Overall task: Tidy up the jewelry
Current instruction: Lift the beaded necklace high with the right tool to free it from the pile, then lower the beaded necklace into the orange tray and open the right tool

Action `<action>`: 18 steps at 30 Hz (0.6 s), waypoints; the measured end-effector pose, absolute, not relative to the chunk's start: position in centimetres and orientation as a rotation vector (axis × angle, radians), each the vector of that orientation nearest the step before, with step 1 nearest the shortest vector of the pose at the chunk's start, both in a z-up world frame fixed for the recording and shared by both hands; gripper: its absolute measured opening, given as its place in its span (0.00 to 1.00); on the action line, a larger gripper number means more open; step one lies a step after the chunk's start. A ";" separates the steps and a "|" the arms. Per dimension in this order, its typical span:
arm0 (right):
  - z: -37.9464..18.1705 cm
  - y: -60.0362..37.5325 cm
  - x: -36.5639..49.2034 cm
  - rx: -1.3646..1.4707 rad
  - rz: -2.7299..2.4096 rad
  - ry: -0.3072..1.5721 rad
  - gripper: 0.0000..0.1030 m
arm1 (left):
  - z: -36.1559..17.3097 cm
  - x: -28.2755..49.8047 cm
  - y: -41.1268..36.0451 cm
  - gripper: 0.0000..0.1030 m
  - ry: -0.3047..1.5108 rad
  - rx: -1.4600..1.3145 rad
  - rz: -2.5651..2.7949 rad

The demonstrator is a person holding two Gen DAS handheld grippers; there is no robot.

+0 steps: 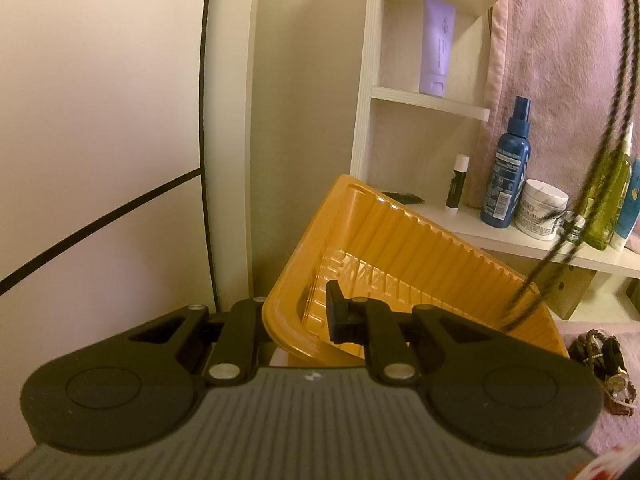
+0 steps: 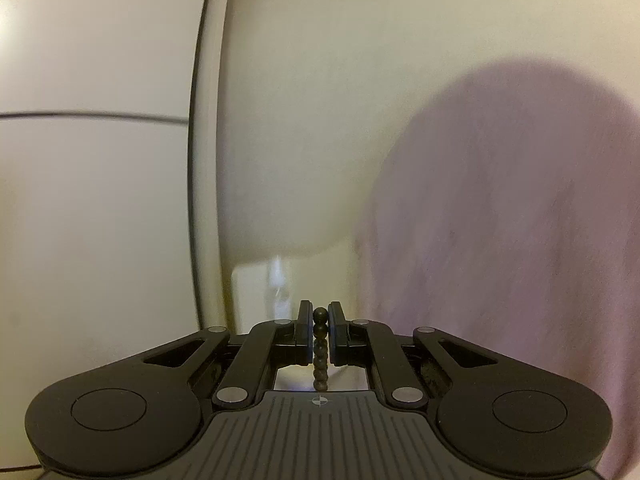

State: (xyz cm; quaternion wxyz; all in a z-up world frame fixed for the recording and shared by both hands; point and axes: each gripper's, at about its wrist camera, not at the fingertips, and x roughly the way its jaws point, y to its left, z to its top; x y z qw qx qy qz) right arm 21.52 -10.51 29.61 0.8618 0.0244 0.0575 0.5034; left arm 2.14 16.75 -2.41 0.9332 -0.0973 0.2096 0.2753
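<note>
The left claw (image 1: 296, 316) is clenched on the near-left rim of an orange plastic tray (image 1: 400, 248): one finger sits inside the tray against the wall and the other outside it. The tray is held tilted, its far-left corner raised, its ribbed inside facing the camera. The claw points forward and slightly upward toward a white shelf unit (image 1: 436, 100) at the far right.

A dark beaded necklace (image 1: 560, 240) hangs as a long doubled strand from the upper right of the left wrist view, and its lower end reaches down inside the tray's right part. In the right wrist view the right claw (image 2: 320, 332) is clenched on this strand, the beads running in a line between its two fingers (image 2: 306, 332). That claw is aimed at a pale wall, with a blurred pink cloth (image 2: 520, 220) at the right.

Near right, beside the tray, more bracelets and a watch (image 1: 612, 372) lie in a heap on pink cloth. On the shelf stand a purple tube (image 1: 436, 48), a blue spray bottle (image 1: 508, 172), a white jar (image 1: 540, 210) and a small lip-balm stick (image 1: 456, 186).
</note>
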 end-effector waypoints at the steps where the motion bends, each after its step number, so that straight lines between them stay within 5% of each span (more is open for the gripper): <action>1: 29.0 -9.9 21.7 0.049 1.066 0.144 0.07 | -2.4 2.2 16.7 0.13 0.430 -0.198 0.563; 18: 11.3 -0.7 24.9 0.001 1.107 0.681 0.07 | -2.2 2.5 16.8 0.13 0.444 -0.193 0.560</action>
